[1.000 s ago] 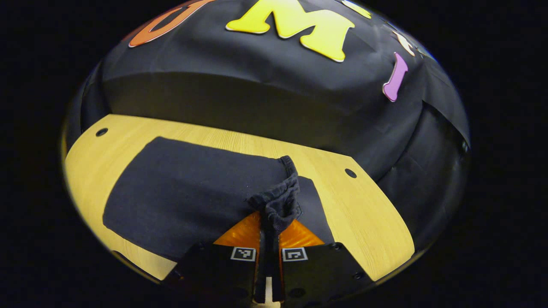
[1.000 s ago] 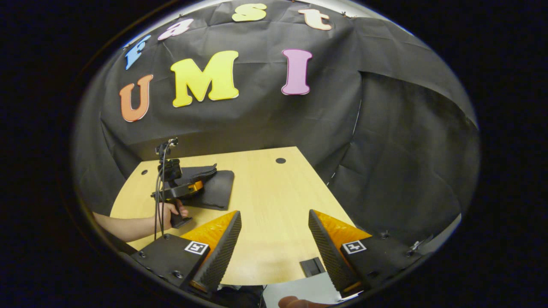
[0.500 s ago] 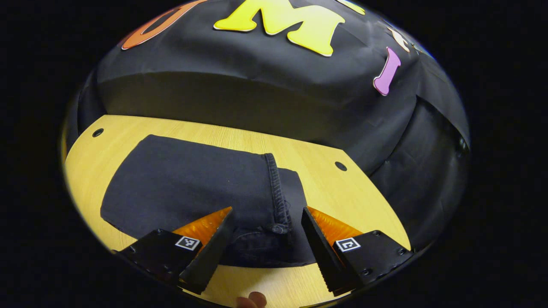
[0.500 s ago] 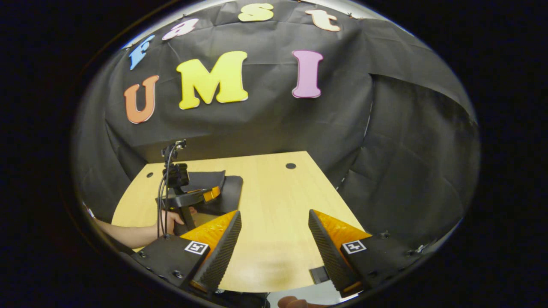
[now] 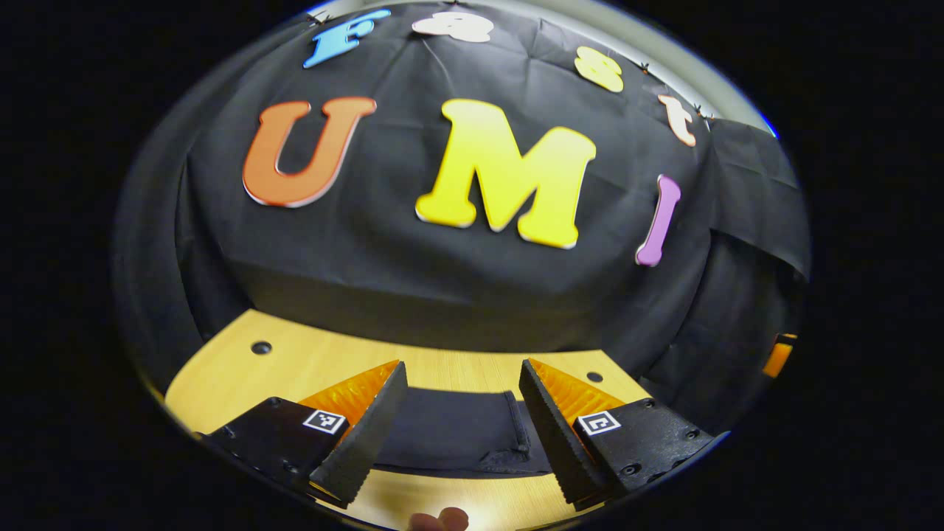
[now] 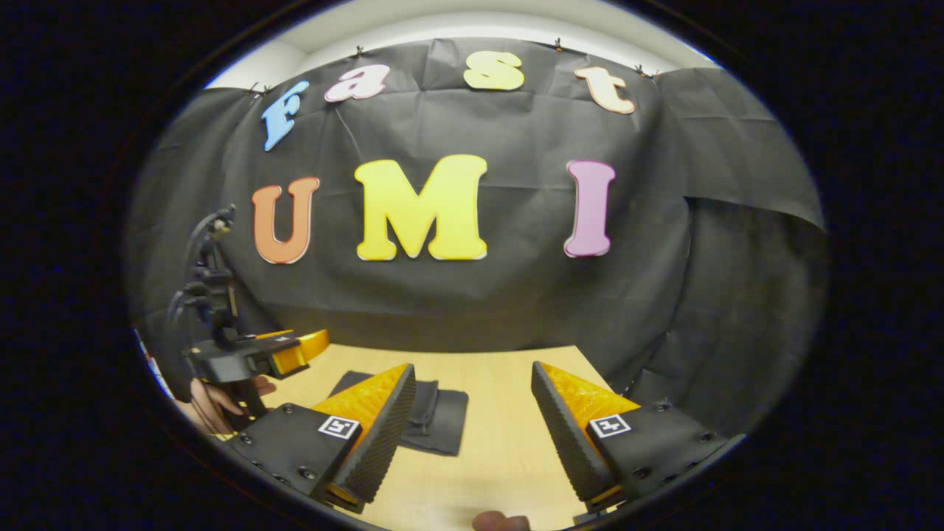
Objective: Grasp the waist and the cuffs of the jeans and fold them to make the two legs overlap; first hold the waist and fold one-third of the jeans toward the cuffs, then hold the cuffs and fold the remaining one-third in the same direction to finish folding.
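Folded jeans [image 5: 457,435] lie flat on the desk [image 5: 310,361], toward its far-left corner, below and ahead of the left gripper [image 5: 461,428], the nearer one, whose jaws stand apart and empty. The right gripper [image 6: 472,428], likewise apart, hangs well off to the bundle's right.
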Demonstrator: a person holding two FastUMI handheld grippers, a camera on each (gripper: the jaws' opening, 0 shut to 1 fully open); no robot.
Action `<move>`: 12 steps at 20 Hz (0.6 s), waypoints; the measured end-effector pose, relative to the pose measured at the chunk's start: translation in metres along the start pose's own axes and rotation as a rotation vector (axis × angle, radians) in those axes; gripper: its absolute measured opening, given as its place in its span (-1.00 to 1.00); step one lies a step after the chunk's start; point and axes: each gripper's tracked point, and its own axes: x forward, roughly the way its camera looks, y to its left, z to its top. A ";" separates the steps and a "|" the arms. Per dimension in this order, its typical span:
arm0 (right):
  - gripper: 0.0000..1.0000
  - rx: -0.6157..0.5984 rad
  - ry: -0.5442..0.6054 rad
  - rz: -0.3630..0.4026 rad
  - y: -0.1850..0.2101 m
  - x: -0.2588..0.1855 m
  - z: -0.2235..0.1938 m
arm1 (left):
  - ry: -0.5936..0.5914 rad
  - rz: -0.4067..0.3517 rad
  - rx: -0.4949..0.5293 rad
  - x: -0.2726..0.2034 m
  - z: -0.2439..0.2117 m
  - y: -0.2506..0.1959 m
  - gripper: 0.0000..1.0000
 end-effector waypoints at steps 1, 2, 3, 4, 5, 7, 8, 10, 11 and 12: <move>0.94 0.001 -0.027 0.014 0.015 0.003 0.007 | -0.036 0.015 0.019 -0.016 0.018 0.007 0.96; 0.94 -0.001 -0.048 0.028 0.027 0.006 0.013 | -0.056 0.029 0.033 -0.041 0.030 0.009 0.96; 0.90 -0.007 -0.063 0.033 0.036 0.006 0.016 | -0.069 0.041 0.049 -0.056 0.041 0.013 0.96; 0.90 -0.010 -0.083 0.047 0.045 0.006 0.021 | -0.087 0.055 0.068 -0.069 0.050 0.017 1.00; 0.90 -0.013 -0.097 0.061 0.057 0.006 0.024 | -0.107 0.070 0.085 -0.082 0.058 0.023 0.96; 0.90 -0.006 -0.125 0.066 0.067 0.003 0.028 | -0.133 0.091 0.105 -0.103 0.065 0.029 0.96; 0.90 -0.004 -0.148 0.063 0.072 -0.001 0.030 | -0.149 0.105 0.115 -0.113 0.069 0.032 0.96; 0.89 -0.030 -0.200 0.036 0.074 -0.006 0.035 | -0.184 0.126 0.128 -0.128 0.073 0.035 0.96; 0.89 -0.050 -0.224 0.030 0.078 -0.010 0.036 | -0.191 0.128 0.129 -0.134 0.074 0.035 0.96; 0.89 -0.072 -0.238 0.029 0.081 -0.012 0.036 | -0.195 0.128 0.134 -0.138 0.072 0.033 1.00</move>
